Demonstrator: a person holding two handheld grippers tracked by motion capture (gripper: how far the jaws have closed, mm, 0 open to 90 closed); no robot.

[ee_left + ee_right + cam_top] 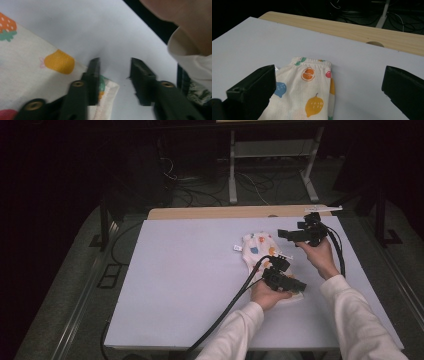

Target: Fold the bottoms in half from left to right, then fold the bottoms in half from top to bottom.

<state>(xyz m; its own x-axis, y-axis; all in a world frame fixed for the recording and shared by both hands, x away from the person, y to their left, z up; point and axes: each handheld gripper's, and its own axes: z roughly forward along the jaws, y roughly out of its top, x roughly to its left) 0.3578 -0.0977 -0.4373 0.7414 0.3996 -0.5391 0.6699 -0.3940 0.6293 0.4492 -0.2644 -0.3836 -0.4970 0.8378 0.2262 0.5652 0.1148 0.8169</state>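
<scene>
A folded cream cloth [257, 247] printed with coloured fruit lies on the right half of the white board [190, 280]. My left gripper [295, 284] rests low over the cloth's near end. In the left gripper view its jaws [115, 61] stand apart over bare board, with the left jaw lying across the hemmed corner of the cloth [30, 75] and nothing pinched. My right gripper [287, 236] hovers just beyond the cloth's far right side. Its jaws [329, 71] are wide open, with the cloth [312, 85] and its elastic hem showing below and between them.
A wooden tabletop edge [225, 212] runs behind the board. A small white tag [237, 248] sticks out at the cloth's left. Beyond are a desk frame [232, 170] and floor cables. A white sleeve [190, 57] is close to the left gripper's right jaw.
</scene>
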